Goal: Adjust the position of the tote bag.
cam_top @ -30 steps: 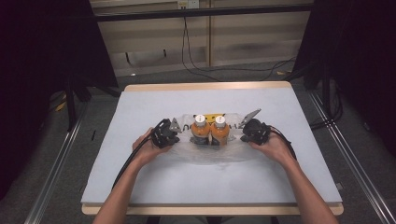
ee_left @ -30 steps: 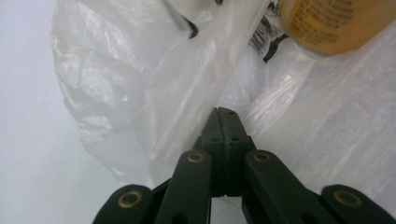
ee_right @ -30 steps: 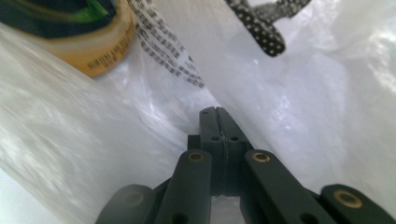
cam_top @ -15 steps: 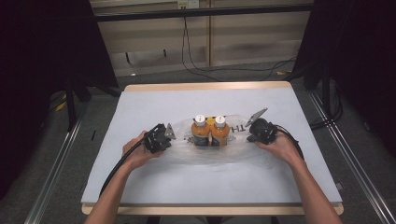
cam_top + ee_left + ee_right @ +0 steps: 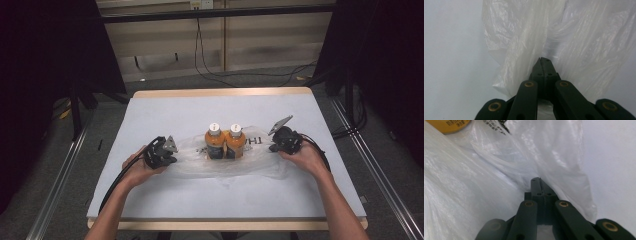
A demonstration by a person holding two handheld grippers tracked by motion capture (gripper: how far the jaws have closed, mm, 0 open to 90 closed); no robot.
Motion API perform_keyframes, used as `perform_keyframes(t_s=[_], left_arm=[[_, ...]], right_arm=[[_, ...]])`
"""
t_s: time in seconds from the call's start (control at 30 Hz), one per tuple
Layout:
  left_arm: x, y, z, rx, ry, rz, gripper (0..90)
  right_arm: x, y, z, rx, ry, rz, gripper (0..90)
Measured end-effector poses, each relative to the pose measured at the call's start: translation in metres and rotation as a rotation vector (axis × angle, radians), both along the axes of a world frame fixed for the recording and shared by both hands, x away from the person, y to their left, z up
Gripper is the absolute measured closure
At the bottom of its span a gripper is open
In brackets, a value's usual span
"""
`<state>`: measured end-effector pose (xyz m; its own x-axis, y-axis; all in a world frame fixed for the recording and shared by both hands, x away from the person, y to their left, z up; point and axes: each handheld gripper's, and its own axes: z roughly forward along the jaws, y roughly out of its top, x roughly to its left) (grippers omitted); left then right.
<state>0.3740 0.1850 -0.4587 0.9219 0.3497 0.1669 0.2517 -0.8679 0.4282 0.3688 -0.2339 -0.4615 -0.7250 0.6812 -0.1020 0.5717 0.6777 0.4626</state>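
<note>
High view, scene: I saw a clear plastic bag (image 5: 235,162) spread flat across the middle of the desk (image 5: 165,107), with two orange bottles (image 5: 225,142) upright and touching side by side at the centre of the frame.
High view, left hand-held gripper (image 5: 167,152): it sat at the bag's left edge, left of centre, in my left hand (image 5: 137,167).
High view, right hand-held gripper (image 5: 280,140): it sat at the bag's right edge, right of centre, in my right hand (image 5: 305,157).
Left gripper view: the jaws were pressed together at mid-frame, pinching a gathered fold of the plastic bag (image 5: 524,50); bare desk (image 5: 451,50) filled the left side.
Right gripper view: the jaws were likewise clamped tight on the film of the plastic bag (image 5: 499,170); part of one orange bottle (image 5: 449,125) showed at the upper left, with black print on the bag beside it.
Step in hand, my judgement: I took this as stretching the bag open by its two sides. To do it well I would pull both ends evenly and low, so the bottles do not topple and the thin film neither tears nor slips out.
Hard to make out: I could not tell whether the bottles stood inside the bag or on top of it, nor where its mouth lay. How many layers of film each grip held was unclear, and the print was cut off.
</note>
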Motion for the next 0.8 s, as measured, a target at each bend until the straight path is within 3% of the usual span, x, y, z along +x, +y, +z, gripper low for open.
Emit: perform_keyframes(t_s=[0.17,0.37,0.6,0.7,0.8], left_arm=[[0.001,0.003,0.0,-0.008,0.006,-0.006,90.0],[0.002,0.003,0.0,0.0,0.015,-0.015,90.0],[0.005,0.013,-0.003,-0.089,0.046,0.006,90.0],[0.006,0.015,-0.003,-0.108,0.064,0.017,90.0],[0.005,0.015,-0.003,-0.101,0.058,0.016,90.0]], right_arm=[[-0.001,-0.004,0.001,-0.026,-0.018,-0.005,90.0],[0.001,-0.014,0.0,-0.015,-0.017,-0.02,90.0],[0.0,-0.021,-0.001,-0.009,-0.017,-0.033,90.0],[-0.002,-0.023,-0.001,-0.009,-0.019,-0.045,90.0],[-0.003,-0.025,-0.001,-0.008,-0.027,-0.039,90.0]])
